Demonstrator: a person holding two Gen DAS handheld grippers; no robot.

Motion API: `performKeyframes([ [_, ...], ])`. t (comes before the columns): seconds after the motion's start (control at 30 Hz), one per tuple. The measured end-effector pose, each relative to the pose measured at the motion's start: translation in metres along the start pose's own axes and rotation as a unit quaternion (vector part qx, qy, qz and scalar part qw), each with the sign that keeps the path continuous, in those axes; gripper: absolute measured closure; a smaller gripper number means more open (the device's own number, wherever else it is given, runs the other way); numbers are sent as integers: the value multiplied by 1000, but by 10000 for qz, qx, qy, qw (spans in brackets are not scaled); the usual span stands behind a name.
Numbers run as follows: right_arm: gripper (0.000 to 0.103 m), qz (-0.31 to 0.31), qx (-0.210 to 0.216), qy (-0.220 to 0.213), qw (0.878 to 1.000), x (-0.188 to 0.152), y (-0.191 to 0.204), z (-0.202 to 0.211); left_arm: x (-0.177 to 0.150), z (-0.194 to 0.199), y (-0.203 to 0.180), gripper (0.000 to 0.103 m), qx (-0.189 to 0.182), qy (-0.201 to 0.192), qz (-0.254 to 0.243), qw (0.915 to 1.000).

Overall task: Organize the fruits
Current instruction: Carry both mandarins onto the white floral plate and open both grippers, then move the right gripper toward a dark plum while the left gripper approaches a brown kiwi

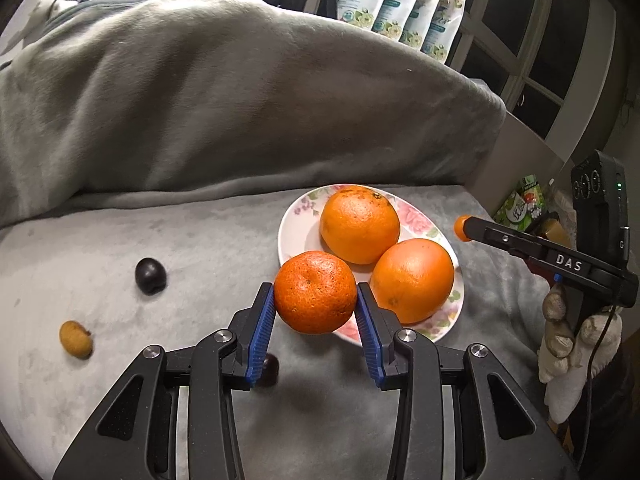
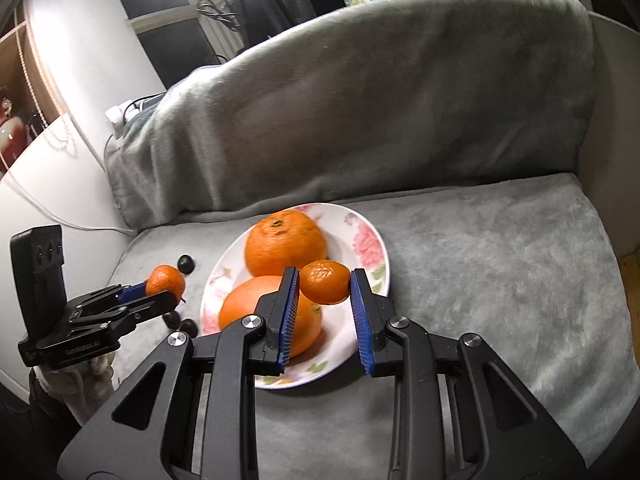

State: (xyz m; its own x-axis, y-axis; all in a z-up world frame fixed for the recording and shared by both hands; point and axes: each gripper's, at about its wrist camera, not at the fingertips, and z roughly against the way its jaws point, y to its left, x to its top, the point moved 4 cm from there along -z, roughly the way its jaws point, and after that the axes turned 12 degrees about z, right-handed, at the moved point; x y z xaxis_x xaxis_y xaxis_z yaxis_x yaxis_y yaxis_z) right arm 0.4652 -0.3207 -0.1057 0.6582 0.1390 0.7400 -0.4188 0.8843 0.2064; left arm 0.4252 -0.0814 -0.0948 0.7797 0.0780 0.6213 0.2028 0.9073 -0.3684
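Grey fleece blanket [image 1: 200, 128] covers the sofa seat and backrest; floral refill pouches [image 1: 404, 4] line up behind it, text too small to read, dark window panes to the right. White floral plate [image 1: 294, 232] sits on the seat cushion with two big oranges [image 1: 359, 224] on it, touching each other.

Left gripper [image 1: 316, 304] is clamped on a mandarin [image 1: 315, 291], blue pads pressed to both its sides, held at the plate's near-left rim, just beside the nearer big orange. Right gripper [image 2: 325, 286] is closed on a smaller mandarin [image 2: 325, 282], held above the plate's right half, just beside both oranges.

Loose on the blanket left of the plate: a dark plum-like fruit [image 1: 150, 276], a tan longan-like fruit [image 1: 75, 339], another dark fruit [image 1: 269, 368] partly hidden behind the left finger. Right wrist view shows two more dark ones [image 2: 180, 324] under the left gripper.

Gloved hand [image 1: 568, 336] grips the right handle. Finger of the right gripper reads "DAS". A green packet [image 1: 520, 204] stands at the sofa's right edge, print not legible. A white power strip [image 2: 118, 118] with cables sits at the sofa's left end
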Motion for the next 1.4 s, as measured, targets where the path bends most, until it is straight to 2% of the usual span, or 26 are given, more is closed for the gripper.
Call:
performKeyframes([
  [0.37, 76, -110, 17, 133, 9998, -3, -11, -19, 1, -15, -7, 64, 47, 144, -104, 9998],
  [0.87, 75, -56, 18, 113, 9999, -1, -7, -20, 4, -19, -10, 63, 0, 172, -178, 9997],
  [0.93, 75, -44, 13, 104, 9999, -1, -7, -20, 4, -19, -11, 62, -19, 173, -187, 9997],
  [1.0, 74, -13, 26, 93, 10000, -1, -5, -20, 5, -16, -12, 55, -57, 110, -198, 9997],
  [1.07, 61, 3, 29, 53, 10000, -1, -4, -19, 6, -14, -14, 50, -86, 61, -209, 9997],
  [1.1, 57, 13, 26, 21, 10000, 0, -4, -18, 7, -13, -15, 43, -95, 42, -222, 9997],
  [1.17, 37, 32, -19, -69, 10000, 1, -3, -15, 7, -12, -16, 33, -80, 2, -245, 9997],
  [1.27, 18, 28, -85, -202, 9998, 4, -2, -10, 6, -9, -17, 33, -112, -18, -251, 9996],
  [1.4, 12, 18, -131, -295, 9995, 6, -1, -6, 5, -7, -19, 27, -104, -33, -286, 9995],
])
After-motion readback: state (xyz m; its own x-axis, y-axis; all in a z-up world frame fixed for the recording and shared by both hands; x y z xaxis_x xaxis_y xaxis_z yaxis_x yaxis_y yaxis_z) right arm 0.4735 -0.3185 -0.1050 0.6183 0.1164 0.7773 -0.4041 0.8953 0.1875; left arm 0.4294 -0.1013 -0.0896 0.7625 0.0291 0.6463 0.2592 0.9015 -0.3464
